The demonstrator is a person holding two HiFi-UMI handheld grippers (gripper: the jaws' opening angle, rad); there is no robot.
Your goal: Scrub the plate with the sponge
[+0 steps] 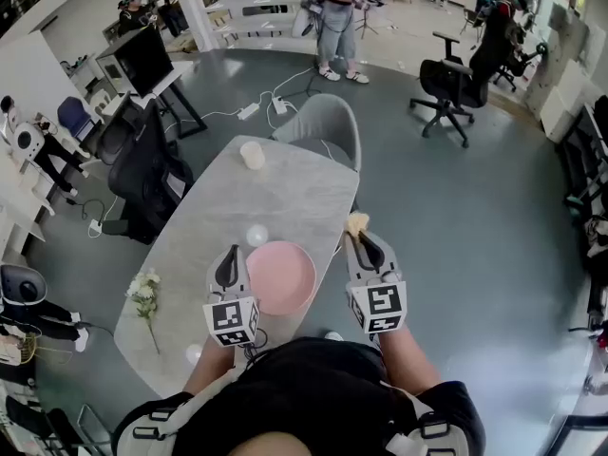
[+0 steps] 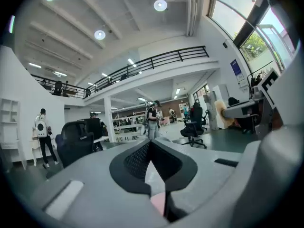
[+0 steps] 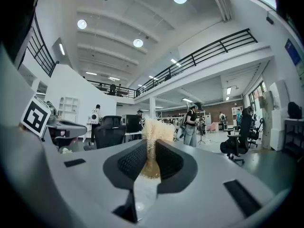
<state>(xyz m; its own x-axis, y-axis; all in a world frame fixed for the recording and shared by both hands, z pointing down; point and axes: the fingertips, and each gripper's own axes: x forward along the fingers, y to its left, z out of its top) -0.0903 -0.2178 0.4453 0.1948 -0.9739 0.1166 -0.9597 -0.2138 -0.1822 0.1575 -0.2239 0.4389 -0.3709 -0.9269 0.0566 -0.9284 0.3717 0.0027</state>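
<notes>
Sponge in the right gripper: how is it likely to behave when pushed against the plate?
Probably soft: the sponge looks squeezed thin between the pads of the right gripper and flares out, fibrous, beyond them. Likely light, since a pinch at one end holds it out. Its free end may bend on the plate.

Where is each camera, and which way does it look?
Head view: on the person's head, looking steeply down at the table, plate, left tool, right tool and forearms.
Left gripper view: on the left tool, facing level toward a standing person; its shut jaws show.
Right gripper view: on the right tool, facing level; jaws pinch the sponge.
Shared: all three show that person.
</notes>
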